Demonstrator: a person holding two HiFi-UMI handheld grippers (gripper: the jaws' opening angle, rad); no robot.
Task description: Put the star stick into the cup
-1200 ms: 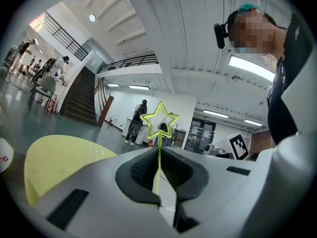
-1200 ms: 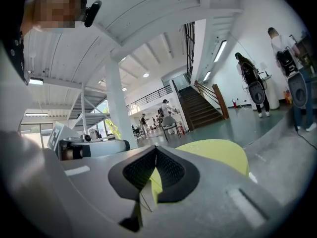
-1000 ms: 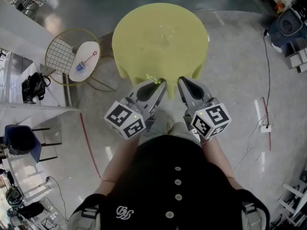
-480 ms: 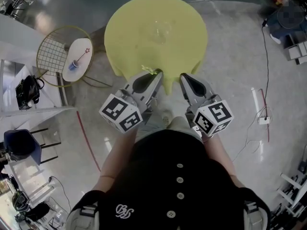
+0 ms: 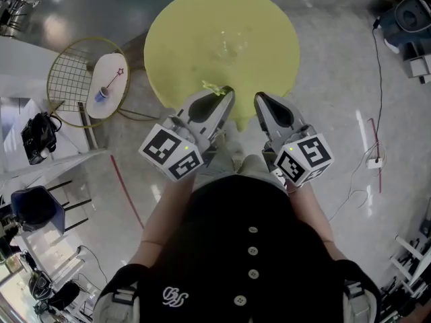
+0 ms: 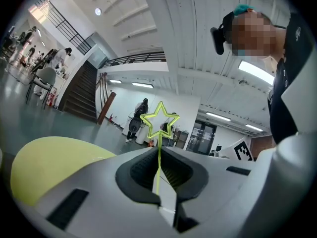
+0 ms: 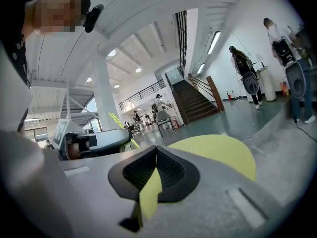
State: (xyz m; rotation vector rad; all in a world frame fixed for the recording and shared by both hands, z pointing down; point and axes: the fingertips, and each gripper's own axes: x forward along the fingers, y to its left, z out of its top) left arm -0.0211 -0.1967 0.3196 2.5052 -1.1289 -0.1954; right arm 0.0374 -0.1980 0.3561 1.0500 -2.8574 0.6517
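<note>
My left gripper is shut on a thin yellow-green star stick at the near edge of the round yellow table. In the left gripper view the stick rises from between the closed jaws, with its outlined star on top. A clear cup, faint against the yellow, stands near the table's middle, ahead of both grippers. My right gripper hovers beside the left one, shut with nothing between its jaws. The right gripper view shows the left gripper and stick at its left.
A small white side table at the left carries a blue cup and a red star stick, next to a round wire rack. Cables run over the floor at the right. People stand far off in the hall.
Both grippers have edged forward over the yellow table's near edge. The left one still grips the star stick, and neither jaw pair has opened.
</note>
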